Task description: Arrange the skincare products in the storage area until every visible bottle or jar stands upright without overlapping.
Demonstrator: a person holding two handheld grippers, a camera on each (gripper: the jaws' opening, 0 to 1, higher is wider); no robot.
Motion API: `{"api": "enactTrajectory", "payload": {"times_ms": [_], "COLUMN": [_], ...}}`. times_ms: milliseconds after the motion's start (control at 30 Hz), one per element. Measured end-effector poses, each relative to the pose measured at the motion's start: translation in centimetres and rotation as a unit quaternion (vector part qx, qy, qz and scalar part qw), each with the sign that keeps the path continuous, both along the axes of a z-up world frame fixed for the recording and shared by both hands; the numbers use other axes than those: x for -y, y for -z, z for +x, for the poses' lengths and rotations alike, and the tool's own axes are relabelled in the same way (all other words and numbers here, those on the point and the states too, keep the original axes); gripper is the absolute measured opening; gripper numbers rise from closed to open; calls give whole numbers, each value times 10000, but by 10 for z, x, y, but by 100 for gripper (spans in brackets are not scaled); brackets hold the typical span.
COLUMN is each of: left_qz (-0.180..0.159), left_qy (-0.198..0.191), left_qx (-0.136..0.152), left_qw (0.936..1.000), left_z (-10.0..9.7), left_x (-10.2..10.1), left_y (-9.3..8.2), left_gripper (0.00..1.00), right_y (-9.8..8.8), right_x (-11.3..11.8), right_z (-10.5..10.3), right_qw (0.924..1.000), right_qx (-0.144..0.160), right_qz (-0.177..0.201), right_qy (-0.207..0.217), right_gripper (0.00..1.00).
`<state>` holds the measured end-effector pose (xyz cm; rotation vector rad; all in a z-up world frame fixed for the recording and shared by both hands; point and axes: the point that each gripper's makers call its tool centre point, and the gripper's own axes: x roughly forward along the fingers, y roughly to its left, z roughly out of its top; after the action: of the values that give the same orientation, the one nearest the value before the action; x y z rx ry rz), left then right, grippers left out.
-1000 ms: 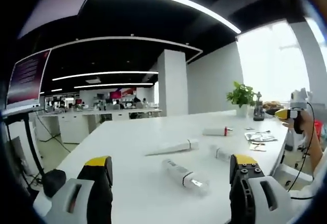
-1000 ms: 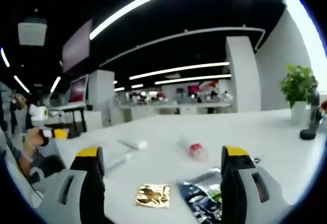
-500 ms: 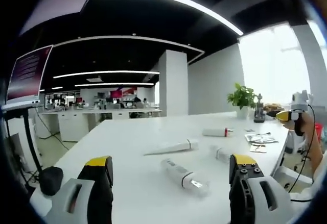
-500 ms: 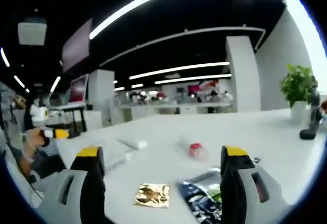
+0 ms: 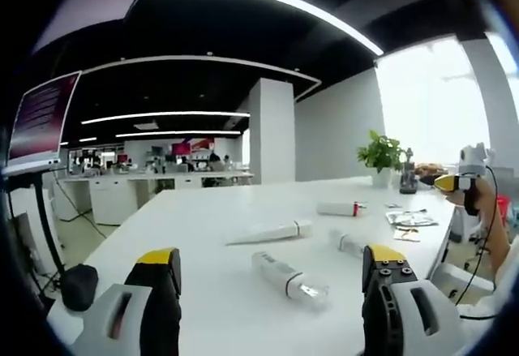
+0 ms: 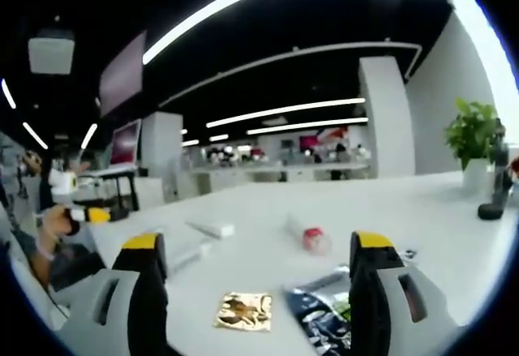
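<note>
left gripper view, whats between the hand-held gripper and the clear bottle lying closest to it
Nothing: in the left gripper view, bare white table runs from the left hand-held gripper up to the clear bottle, which lies on its side ahead of the open jaws.

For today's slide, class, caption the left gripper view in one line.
Open hand-held gripper above a white table where four tubes lie flat.
</note>
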<state>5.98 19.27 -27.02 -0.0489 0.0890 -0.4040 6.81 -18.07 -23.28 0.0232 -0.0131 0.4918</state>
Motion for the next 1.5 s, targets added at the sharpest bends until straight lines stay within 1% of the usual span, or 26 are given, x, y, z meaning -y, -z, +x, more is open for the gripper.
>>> {"api": "enactTrajectory", "payload": {"times_ms": [133,333,400,467,567,633,767,933,1000,1067,1200,1267,1333,1500], "left_qz": [-103,-38,-40,-31,-74,-128,-93,-56,-40,-33,-9,8,10,8], "left_qy": [82,97,119,144,141,153,136,128,136,108,98,129,134,91], "left_qx": [-24,-70,-86,-96,-33,-23,28,-6,-50,-67,-28,-41,-45,-84], "left_qw": [9999,9999,9999,9998,9999,9998,9999,9999,9999,9999,9999,9999,9999,9999], "left_z": [-1,0,0,0,-1,-2,-4,-2,-1,0,0,-1,-1,1], "left_x": [3,5,7,7,6,6,5,4,4,4,5,6,6,3], "left_y": [0,4,5,5,2,0,-2,1,3,4,2,3,3,6], "left_gripper": [94,94,94,94,95,95,95,95,95,95,95,95,95,95], "right_y": [5,9,13,20,26,28,28,33,33,32,31,32,38,42], "right_x": [-3,-3,-4,-5,-8,-8,-4,-1,1,2,1,0,0,1], "right_z": [2,8,11,15,16,18,21,29,32,35,40,43,48,55], "right_qw": [10000,9999,9999,9998,9994,9993,9993,9984,9984,9988,9990,9989,9982,9976], "right_qx": [-79,-100,-91,-190,-247,-258,-246,-358,-379,-375,-349,-330,-451,-500], "right_qz": [10,121,55,-54,-226,-270,-270,-441,-426,-296,-249,-273,-353,-446], "right_qy": [-36,11,44,38,-47,-17,32,-11,-32,-80,-151,-168,-178,-156], "right_gripper": [93,92,92,93,94,94,94,94,94,94,94,94,94,93]}}
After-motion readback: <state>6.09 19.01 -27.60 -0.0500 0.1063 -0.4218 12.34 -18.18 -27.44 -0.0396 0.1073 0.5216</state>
